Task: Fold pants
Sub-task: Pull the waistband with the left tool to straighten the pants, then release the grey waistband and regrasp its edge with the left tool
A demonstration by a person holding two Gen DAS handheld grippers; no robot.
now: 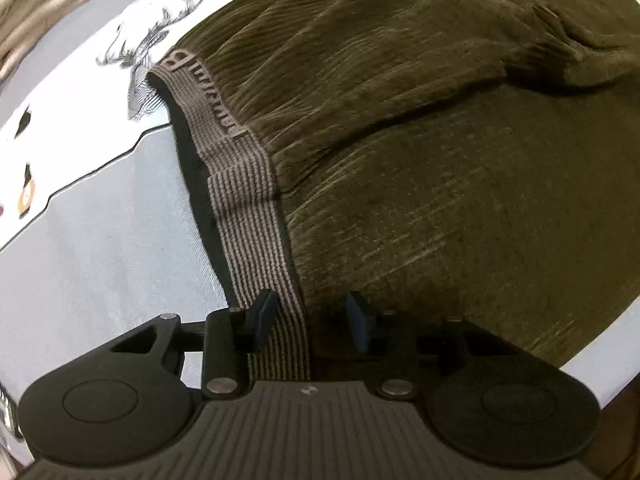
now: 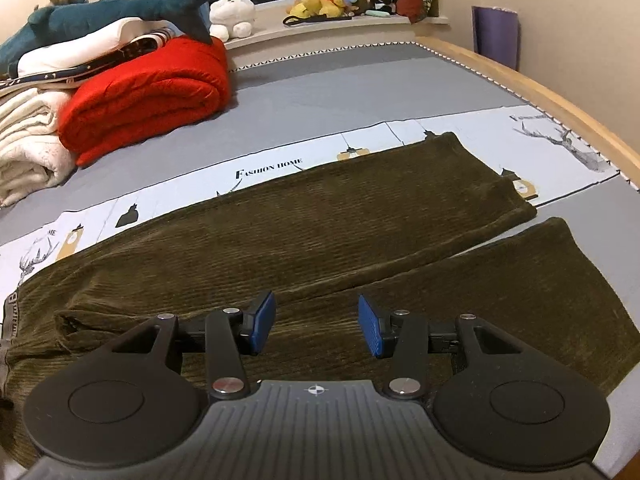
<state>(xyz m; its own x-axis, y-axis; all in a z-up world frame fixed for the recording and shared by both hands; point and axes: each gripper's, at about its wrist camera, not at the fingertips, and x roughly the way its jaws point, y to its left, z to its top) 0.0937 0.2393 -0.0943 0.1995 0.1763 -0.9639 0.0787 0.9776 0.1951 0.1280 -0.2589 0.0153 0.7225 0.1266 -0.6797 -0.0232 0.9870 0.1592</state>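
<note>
Olive corduroy pants (image 2: 320, 232) flat on the bed (image 2: 360, 80); left gripper (image 1: 310, 320) fingers apart astride the waistband (image 1: 256, 216), right gripper (image 2: 316, 324) fingers apart above a leg; best pinch the band squarely before folding

waistband (image 1: 256, 184) lettering blurring past reading, pants (image 2: 320, 232) running off the right wrist view's left edge, plush shark (image 2: 100, 16) head getting cropped there too

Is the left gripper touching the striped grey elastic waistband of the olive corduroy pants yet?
Cannot tell. In the left wrist view the waistband runs between the left gripper fingers, but contact or gap is not plain.
</note>
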